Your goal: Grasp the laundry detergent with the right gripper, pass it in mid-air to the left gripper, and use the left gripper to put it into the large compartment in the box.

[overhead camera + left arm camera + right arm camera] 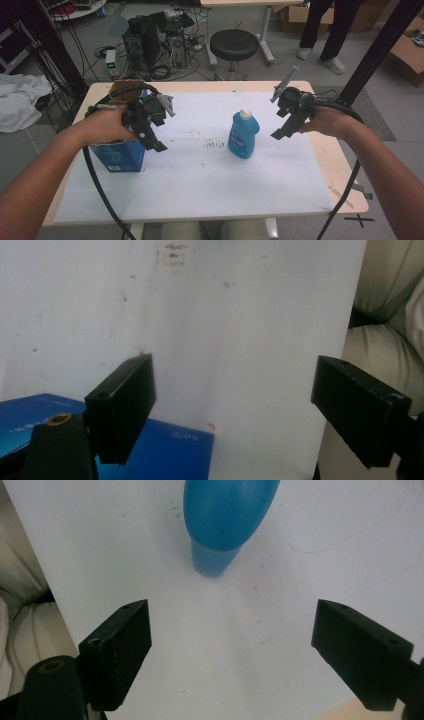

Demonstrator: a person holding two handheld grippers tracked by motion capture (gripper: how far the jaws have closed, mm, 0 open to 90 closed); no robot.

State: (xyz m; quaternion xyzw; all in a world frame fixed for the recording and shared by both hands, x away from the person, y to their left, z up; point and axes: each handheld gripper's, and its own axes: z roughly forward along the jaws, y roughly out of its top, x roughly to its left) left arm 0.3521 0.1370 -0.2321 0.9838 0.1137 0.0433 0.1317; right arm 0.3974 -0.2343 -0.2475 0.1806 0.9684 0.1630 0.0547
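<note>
Blue bottle (243, 135) upright mid-table on white sheet (200, 190), white cap, label present but text too small to read

Blue box (119, 156) at left edge of sheet, white print on side, unreadable; in left gripper view box top (170, 445) bears faint characters, blurred, not legible

Left gripper (150, 131) held above box's right end, jaws wide apart, nothing between them; bottle well apart to its right

Right gripper (286, 125) raised right of bottle, near but not touching, jaws spread wide, nothing clamped

Right gripper view: gripper (230, 645) looking down on sheet, bottle (225, 520) ahead beyond jaw gap, not between jaws, base resting on sheet; label side hidden here

Left gripper view: gripper (232, 405) over bare sheet with brown specks (170, 255), box corner just under left jaw, light trouser legs (385, 340) past table edge

High view adds: brown smudges (215, 145) between box and bottle, black stool (234, 45) and tangled cables (160, 45) behind table, standing person's legs (325, 30) top right, white cloth (20, 100) far left
</note>
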